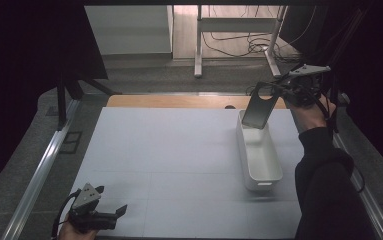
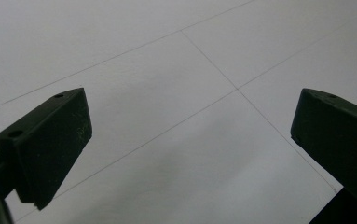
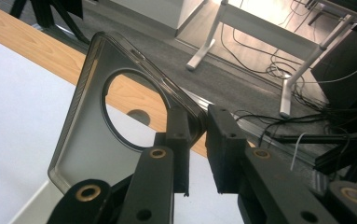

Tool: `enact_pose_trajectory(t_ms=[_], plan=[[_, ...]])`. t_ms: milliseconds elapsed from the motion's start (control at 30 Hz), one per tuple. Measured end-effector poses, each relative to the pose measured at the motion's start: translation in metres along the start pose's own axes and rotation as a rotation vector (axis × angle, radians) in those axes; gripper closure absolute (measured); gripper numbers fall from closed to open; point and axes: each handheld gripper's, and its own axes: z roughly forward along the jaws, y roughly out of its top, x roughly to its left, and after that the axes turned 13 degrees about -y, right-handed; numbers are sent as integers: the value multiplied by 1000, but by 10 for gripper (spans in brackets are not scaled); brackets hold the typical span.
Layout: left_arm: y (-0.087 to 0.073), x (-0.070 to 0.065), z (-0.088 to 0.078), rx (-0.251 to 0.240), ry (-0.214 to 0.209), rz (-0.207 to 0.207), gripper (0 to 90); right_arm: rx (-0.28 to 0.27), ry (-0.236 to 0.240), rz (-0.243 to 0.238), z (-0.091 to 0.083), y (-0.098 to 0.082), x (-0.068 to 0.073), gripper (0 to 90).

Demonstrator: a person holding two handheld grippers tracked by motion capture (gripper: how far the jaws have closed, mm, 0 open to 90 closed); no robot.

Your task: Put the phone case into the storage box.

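Surface: white desk (image 1: 179, 150) with faint grid lines, wooden strip at far edge
Item: smoky translucent phone case (image 3: 97, 116), held in the air above the far end of the white bin (image 1: 274, 172)
Handling: judged light, thin, flexible and slick; best pinched at the rim beside the round camera cutout
Right gripper (image 3: 197, 137): fingers clenched on the case edge
Left gripper (image 1: 121, 210): fingers released, empty, low over the desk's near left corner
Obstructions: bin walls below; cables on floor beyond

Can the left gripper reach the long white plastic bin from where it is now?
Probably yes: the left gripper stands open and holds nothing, and only bare white table lies between it and the long white plastic bin.
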Motion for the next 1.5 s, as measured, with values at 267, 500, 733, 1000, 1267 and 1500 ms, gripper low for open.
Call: enact_pose_trajectory(t_ms=[267, 500, 733, 1000, 1267, 1500], plan=[[0, 0, 0, -4, -1, -6, 0, -8, -18, -29, 10, -2, 2, 784], [0, 1, 0, -3, -2, -8, 0, -21, -18, -55, 21, -5, 6, 784], [-1, 1, 0, -6, -2, -11, 0, -26, -28, -93, 33, -7, 14, 784], [-1, 1, -1, -7, -4, -17, 0, -35, -34, -113, 44, -14, 18, 784], [-1, 2, -1, -7, -3, -21, 0, -55, -32, -140, 51, -20, 24, 784], [-1, 2, -1, -9, -3, -25, 0, -58, -34, -169, 56, -23, 28, 784]])
